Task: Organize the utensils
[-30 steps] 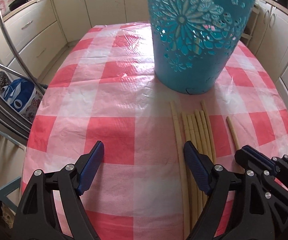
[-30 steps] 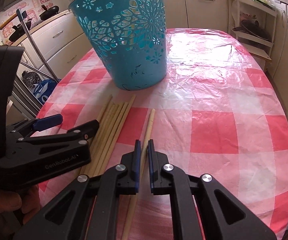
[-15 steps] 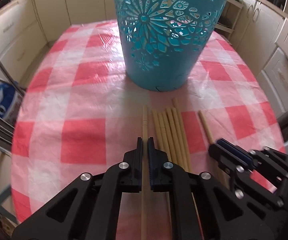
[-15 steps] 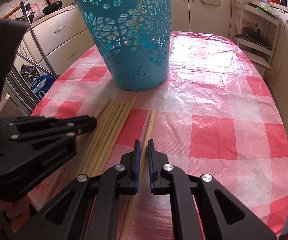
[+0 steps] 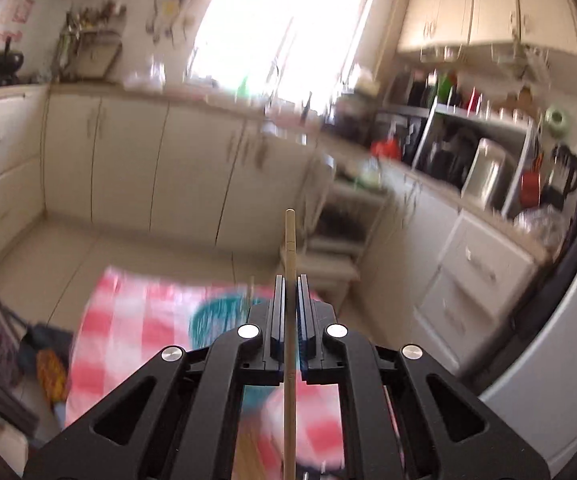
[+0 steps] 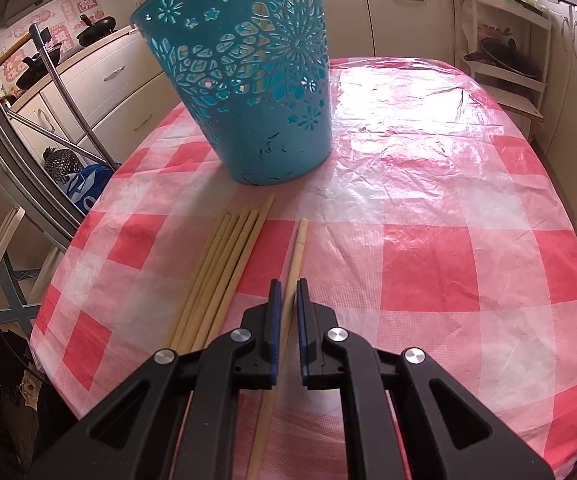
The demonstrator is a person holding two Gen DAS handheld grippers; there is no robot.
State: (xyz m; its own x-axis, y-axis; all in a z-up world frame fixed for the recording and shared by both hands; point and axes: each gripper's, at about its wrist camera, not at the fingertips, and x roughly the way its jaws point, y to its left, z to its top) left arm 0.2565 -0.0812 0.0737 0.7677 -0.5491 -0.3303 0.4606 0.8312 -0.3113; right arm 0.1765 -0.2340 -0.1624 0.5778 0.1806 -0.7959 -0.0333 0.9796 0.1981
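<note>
Chopstick is sticking up toward 12 o'clock, squeezed in the raised left claw; right claw is pinching another stick low over the table.

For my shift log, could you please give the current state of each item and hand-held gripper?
Left hand-held gripper: shut on one chopstick, lifted.
Right hand-held gripper: shut on single chopstick lying on the table.
Chopstick bundle: flat on tablecloth.
Teal basket: upright.

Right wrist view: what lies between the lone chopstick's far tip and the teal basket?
Only bare checked tablecloth separates the lone chopstick from the teal basket, as the right wrist view shows; the chopstick bundle lies left.
</note>
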